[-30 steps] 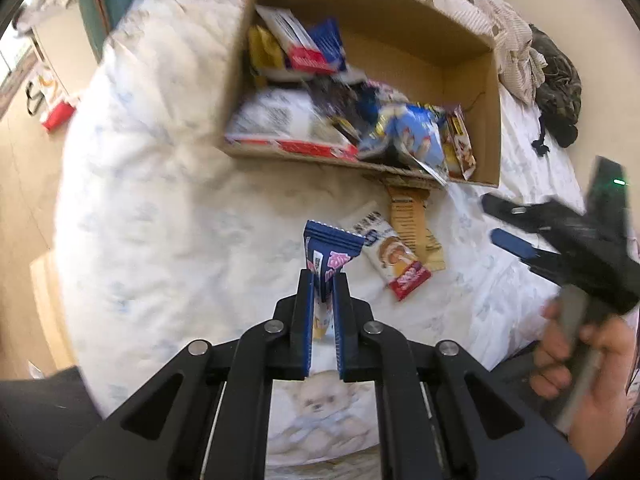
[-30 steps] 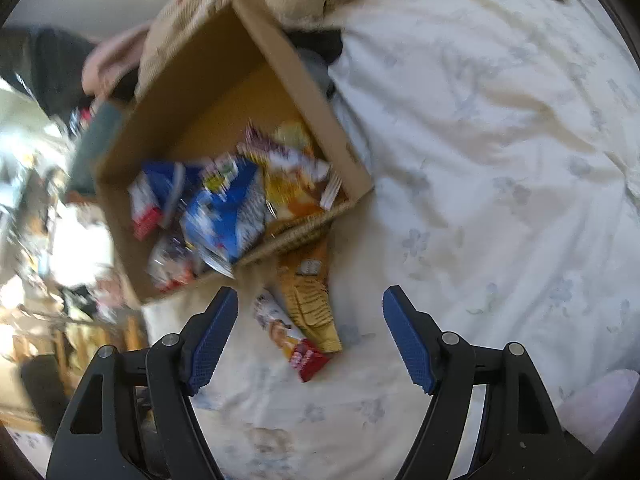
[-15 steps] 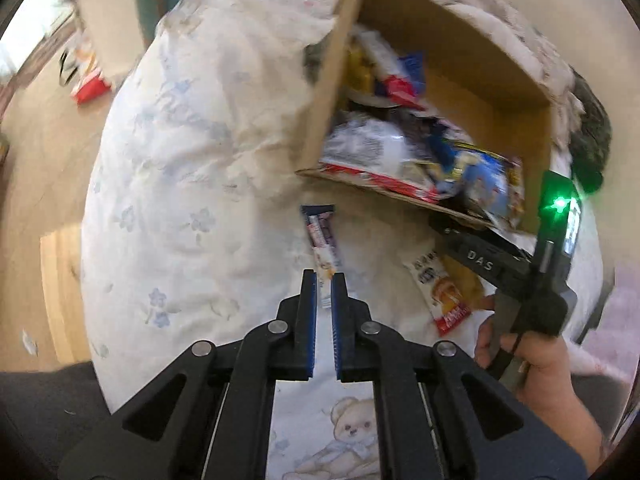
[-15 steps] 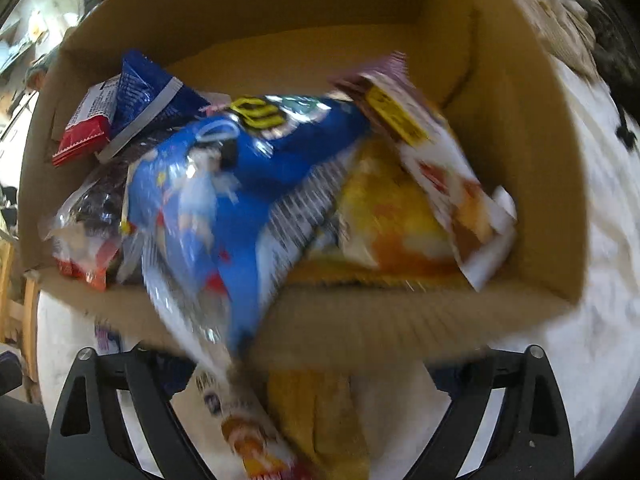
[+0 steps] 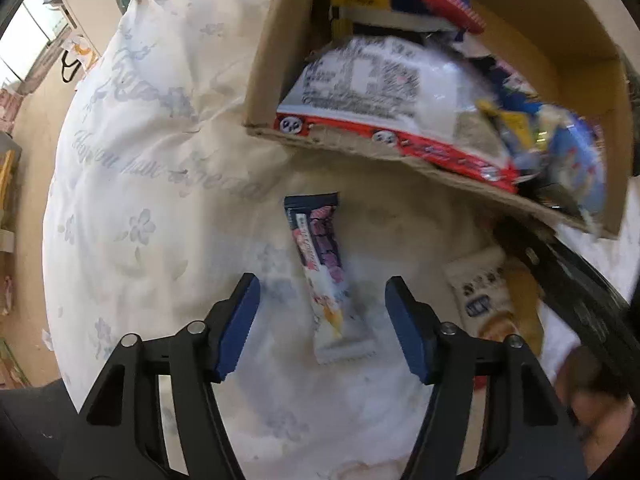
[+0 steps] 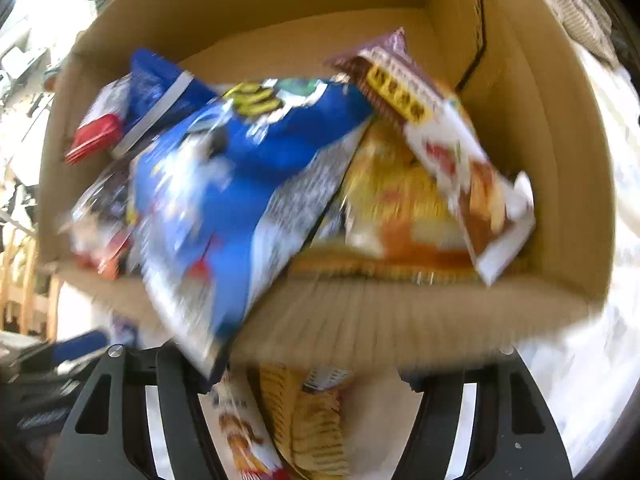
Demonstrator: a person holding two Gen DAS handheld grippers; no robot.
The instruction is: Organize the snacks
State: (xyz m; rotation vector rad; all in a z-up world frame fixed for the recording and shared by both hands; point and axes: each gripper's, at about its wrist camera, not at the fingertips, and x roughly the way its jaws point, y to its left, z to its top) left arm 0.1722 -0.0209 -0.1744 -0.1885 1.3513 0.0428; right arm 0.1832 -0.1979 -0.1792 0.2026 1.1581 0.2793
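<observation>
Left claw (image 5: 320,320): released, its blue pads spread wide on either side of a snack bar (image 5: 324,276) without touching it. The bar lies flat on the bed (image 5: 132,184). Its long axis runs from the claw toward the cardboard box (image 5: 264,76); the dark blue end points at the box, the white crimped end at the claw.

Cardboard box: it rests on the bed beyond the bar, and its near wall stands just past the bar's dark end. The box holds a jumble of packets. A white packet with a red edge (image 5: 384,92) lies over the near wall. In the right wrist view, a blue bag (image 6: 240,184) spills over the near wall.

Right claw (image 6: 312,384): its tips are hidden under the box's near wall, so whether it is released or clenched cannot be told. Between its arms lie a yellow ridged packet (image 6: 308,420) and a smaller packet (image 6: 240,436) on the bed.

Bed: covered by a white quilt with a pale flower print and script lettering. A wooden floor (image 5: 28,208) lies beyond its left edge.
</observation>
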